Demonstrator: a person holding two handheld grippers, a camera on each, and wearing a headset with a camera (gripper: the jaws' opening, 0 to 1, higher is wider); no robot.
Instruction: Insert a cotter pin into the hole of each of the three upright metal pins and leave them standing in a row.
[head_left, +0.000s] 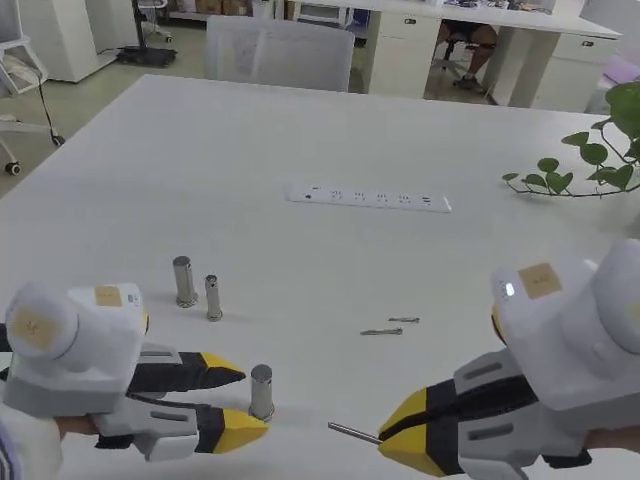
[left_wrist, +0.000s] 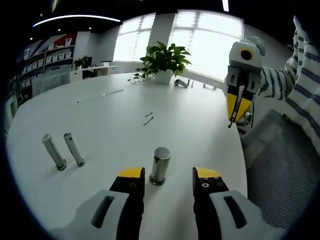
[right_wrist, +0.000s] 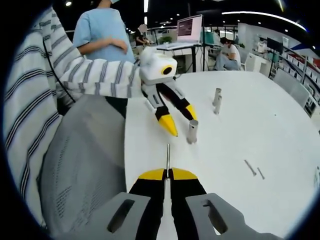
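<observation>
Three upright metal pins stand on the white table: two close together at the left (head_left: 184, 281) (head_left: 213, 297) and a third (head_left: 261, 390) nearer me. My left gripper (head_left: 238, 401) is open, its yellow-tipped jaws on either side of the near pin (left_wrist: 160, 165) without touching it. My right gripper (head_left: 396, 432) is shut on a cotter pin (head_left: 352, 432) that sticks out from its tips toward the near pin (right_wrist: 192, 131); the same cotter pin (right_wrist: 168, 156) shows in the right gripper view. Two more cotter pins (head_left: 381, 331) (head_left: 404, 320) lie loose mid-table.
A white power strip (head_left: 368, 197) lies across the table's middle. A potted plant's vines (head_left: 585, 160) reach in at the right edge. Chairs and desks stand beyond the far edge, and a person in blue (right_wrist: 102, 30) stands behind.
</observation>
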